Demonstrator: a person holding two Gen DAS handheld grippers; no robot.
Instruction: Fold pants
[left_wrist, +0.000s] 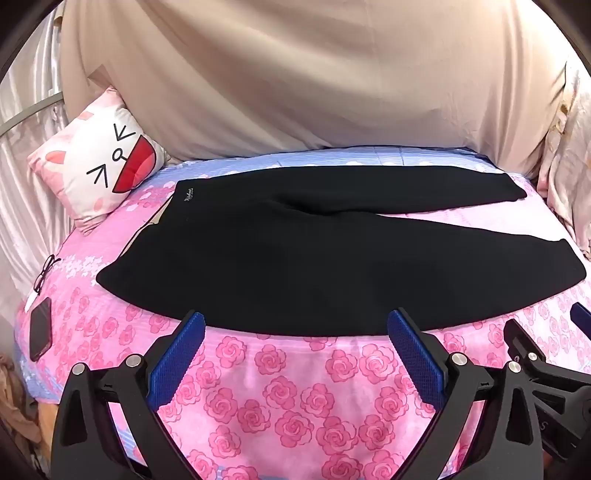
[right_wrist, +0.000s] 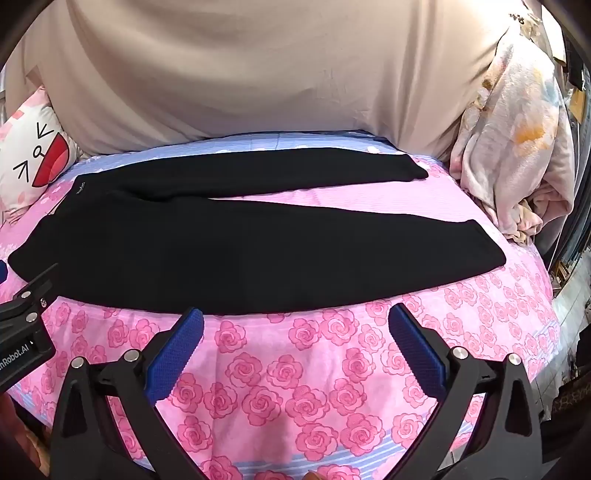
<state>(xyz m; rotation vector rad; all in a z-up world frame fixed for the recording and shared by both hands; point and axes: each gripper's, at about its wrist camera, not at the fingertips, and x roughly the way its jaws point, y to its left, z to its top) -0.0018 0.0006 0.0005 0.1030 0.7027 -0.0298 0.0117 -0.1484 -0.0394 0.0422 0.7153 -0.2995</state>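
Black knit pants (left_wrist: 295, 258) lie flat on the rose-print bed (left_wrist: 295, 387); left claw (left_wrist: 295, 328) and right claw (right_wrist: 295, 325) hover released, probably best pinching the near edge evenly.

— What can't you make out from my claws?

— The small pale logo on the pants (left_wrist: 295, 251), at ten o'clock, is too tiny to read (just a smudge).

— Anything cut off?

— The cat pillow (right_wrist: 29, 162) runs off the edge at nine o'clock, and my left gripper (right_wrist: 22, 328) shows only partly.
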